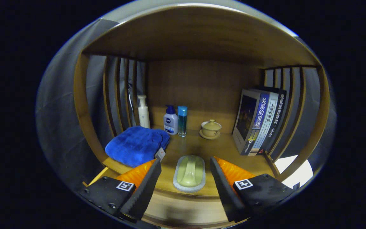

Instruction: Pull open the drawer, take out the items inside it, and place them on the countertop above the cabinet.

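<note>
Flanking a brush (189, 173), hand-held gripper (185, 170) gapes.

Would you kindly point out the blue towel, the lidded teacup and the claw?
blue towel (137, 145): gripper view, middle of its folded top.
lidded teacup (211, 128): gripper view, on the cup's side.
claw (185, 171): gripper view, open, midway between fingertips.

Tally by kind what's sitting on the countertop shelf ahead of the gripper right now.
Bottles: 3, white, pump, teal
Books: 3
Blue towel: 1
Lidded cup on saucer: 1
Green brush-like item: 1, between the open gripper fingers, untouched
Total: 9
</note>
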The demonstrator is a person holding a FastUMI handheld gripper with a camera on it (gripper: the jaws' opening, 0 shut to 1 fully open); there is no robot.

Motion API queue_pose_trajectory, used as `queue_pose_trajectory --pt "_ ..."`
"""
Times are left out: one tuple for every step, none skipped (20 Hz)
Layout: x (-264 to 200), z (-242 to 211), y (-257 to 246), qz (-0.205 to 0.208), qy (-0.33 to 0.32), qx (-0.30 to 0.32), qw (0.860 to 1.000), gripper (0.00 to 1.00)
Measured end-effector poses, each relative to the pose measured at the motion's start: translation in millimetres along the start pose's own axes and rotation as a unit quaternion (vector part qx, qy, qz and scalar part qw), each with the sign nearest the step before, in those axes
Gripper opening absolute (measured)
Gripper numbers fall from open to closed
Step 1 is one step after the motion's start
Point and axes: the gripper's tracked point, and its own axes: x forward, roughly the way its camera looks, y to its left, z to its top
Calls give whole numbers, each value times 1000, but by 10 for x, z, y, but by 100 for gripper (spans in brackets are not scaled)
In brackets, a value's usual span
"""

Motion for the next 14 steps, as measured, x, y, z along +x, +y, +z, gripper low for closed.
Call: queue_pose_trajectory --pt "-58 21 42 5 -8 -1 1000 99" --pt "-116 36 72 9 -14 -3 1000 99" --pt "-163 29 89 11 -16 -5 1000 99" --pt "-219 14 98 13 -20 -4 1000 99" --pt "-265 -1 120 17 -20 -3 1000 99" --pt "-323 -24 136 20 -21 -2 1000 99" --pt "-371 -24 142 22 -26 0 999 99" --pt "-424 -32 140 23 -31 0 999 99" --pt "-482 -42 132 22 -35 -1 999 99" --pt "-533 -56 127 21 -40 -3 999 99" --pt "-604 -58 123 19 -48 -4 999 99" --pt "-672 -55 130 17 -55 -4 998 99" --pt "-726 -65 140 16 -63 -5 998 99" --pt "-787 -77 162 15 -70 -5 997 99"
